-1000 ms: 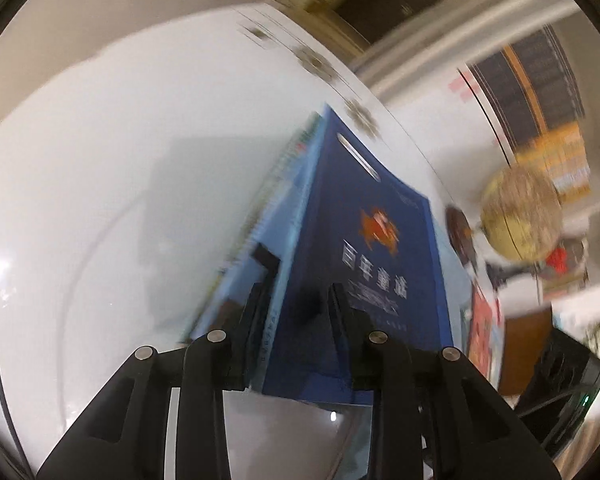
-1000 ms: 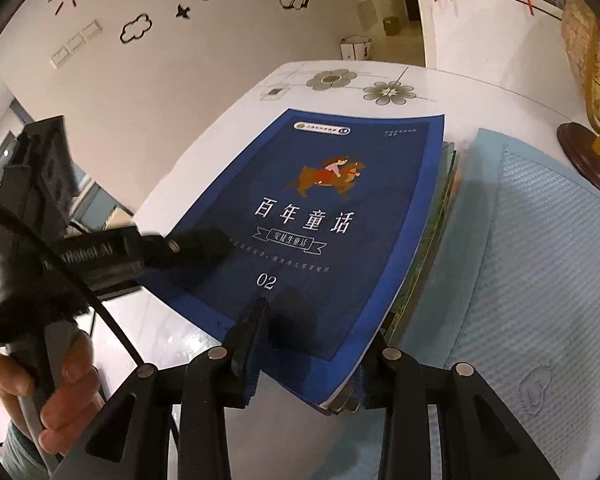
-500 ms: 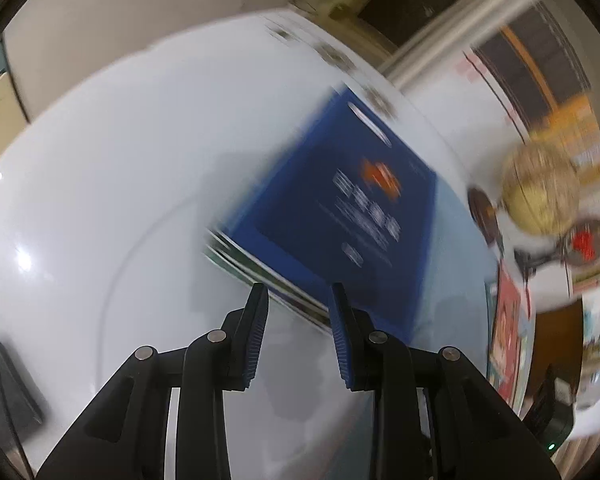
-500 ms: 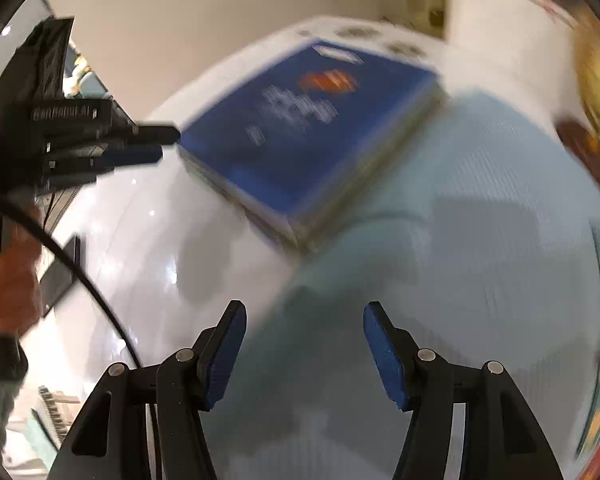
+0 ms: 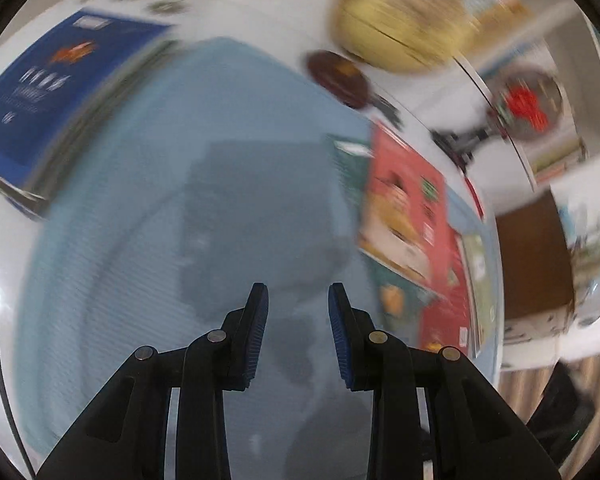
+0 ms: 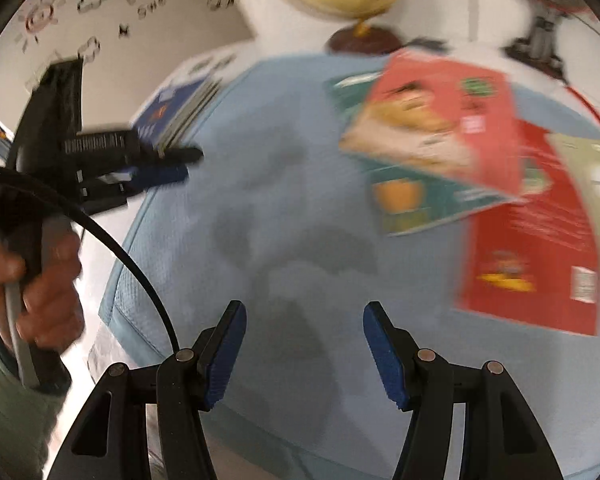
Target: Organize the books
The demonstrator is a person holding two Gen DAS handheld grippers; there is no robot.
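Over the light blue mat (image 6: 284, 208), our left gripper (image 5: 294, 320) and right gripper (image 6: 304, 344) both hang released, empty. We count one blue-covered stack of books (image 5: 56, 92) at the mat's left edge and four loose books (image 6: 448, 120) overlapping at its right.

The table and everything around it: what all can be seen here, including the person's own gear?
Mat: one, light blue, covering the table's middle.
Blue book: one, dark blue, topping a stack at the mat's far left edge.
Loose books: several overlapping, red, teal and green, on the mat's right side.
Globe: one, yellow, dark round base, behind the mat.
Wall drawings: black sun and clouds, white wall.
Left tongs: black, blue pads, empty.
Right tongs: same, wider apart, empty.
Hand: gripping the left handle.
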